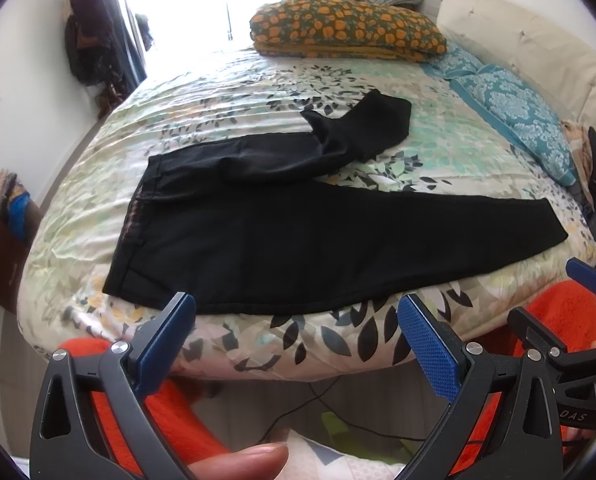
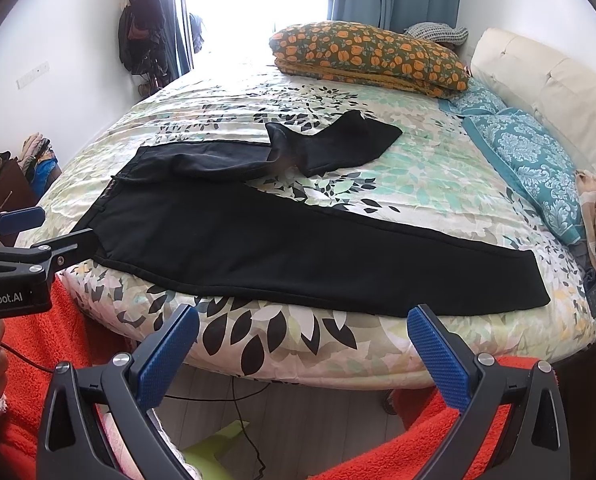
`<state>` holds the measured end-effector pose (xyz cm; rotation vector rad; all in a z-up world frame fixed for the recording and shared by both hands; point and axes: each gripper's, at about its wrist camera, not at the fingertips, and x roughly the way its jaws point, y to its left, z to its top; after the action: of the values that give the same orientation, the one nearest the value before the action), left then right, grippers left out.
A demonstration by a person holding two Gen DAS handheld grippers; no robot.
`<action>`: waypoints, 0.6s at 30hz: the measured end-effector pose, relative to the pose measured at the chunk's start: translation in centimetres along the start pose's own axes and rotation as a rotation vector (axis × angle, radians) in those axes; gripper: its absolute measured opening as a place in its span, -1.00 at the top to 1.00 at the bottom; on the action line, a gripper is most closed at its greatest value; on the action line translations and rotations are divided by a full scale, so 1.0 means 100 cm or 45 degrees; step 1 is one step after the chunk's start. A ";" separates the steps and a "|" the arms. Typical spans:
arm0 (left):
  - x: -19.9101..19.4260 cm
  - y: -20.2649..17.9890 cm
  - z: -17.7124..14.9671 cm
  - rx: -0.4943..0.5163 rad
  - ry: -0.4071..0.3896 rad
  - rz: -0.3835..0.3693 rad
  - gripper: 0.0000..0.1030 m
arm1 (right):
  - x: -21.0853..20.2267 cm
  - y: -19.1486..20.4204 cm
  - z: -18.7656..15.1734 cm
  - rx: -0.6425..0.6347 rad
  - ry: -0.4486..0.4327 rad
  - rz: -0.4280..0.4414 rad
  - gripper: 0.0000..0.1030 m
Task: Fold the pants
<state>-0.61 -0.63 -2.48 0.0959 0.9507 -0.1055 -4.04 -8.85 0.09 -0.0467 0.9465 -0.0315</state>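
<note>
Bed (image 1: 98,208) holds black pants (image 1: 298,248), unfolded.

A: Any lettering to read?
B: At the left edge of the right wrist view, the left gripper (image 2: 60,226) body shows "enRobot.AI", cut off. At lower right of the left wrist view, the right gripper (image 1: 554,292) shows "DAS".

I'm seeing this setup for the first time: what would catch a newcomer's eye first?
The black pants spread across the near edge of the leaf-print bedspread, the far leg crumpled and bent back instead of lying straight. Behind them, a folded orange-flowered quilt sits by the cream headboard. In the foreground, the left gripper and right gripper are open and empty, short of the pants.
</note>
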 end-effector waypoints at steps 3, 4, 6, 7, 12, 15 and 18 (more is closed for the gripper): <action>0.000 0.001 0.000 -0.003 0.002 -0.001 -0.97 | 0.001 0.001 0.000 -0.002 0.005 0.001 -1.00; 0.000 0.001 0.000 -0.003 0.001 -0.002 -0.97 | 0.001 0.002 0.000 -0.004 0.004 0.001 -1.00; 0.000 0.001 0.000 -0.002 0.000 0.000 -0.97 | 0.000 0.002 -0.001 -0.006 0.003 0.002 -1.00; 0.000 0.001 0.000 -0.002 -0.001 -0.001 -0.97 | 0.000 0.002 -0.001 -0.007 0.001 0.002 -1.00; 0.000 0.000 0.000 -0.002 0.003 0.000 -0.97 | 0.000 0.002 0.000 -0.005 0.000 0.001 -1.00; 0.000 0.000 0.000 -0.002 0.006 -0.001 -0.97 | 0.001 0.001 0.000 -0.002 0.006 0.002 -1.00; 0.000 -0.001 0.000 0.000 0.007 -0.001 -0.97 | 0.001 0.001 -0.001 -0.002 0.007 0.002 -1.00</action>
<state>-0.61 -0.69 -2.48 0.0961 0.9561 -0.1060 -4.04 -8.79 -0.05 -0.0474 0.9517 -0.0293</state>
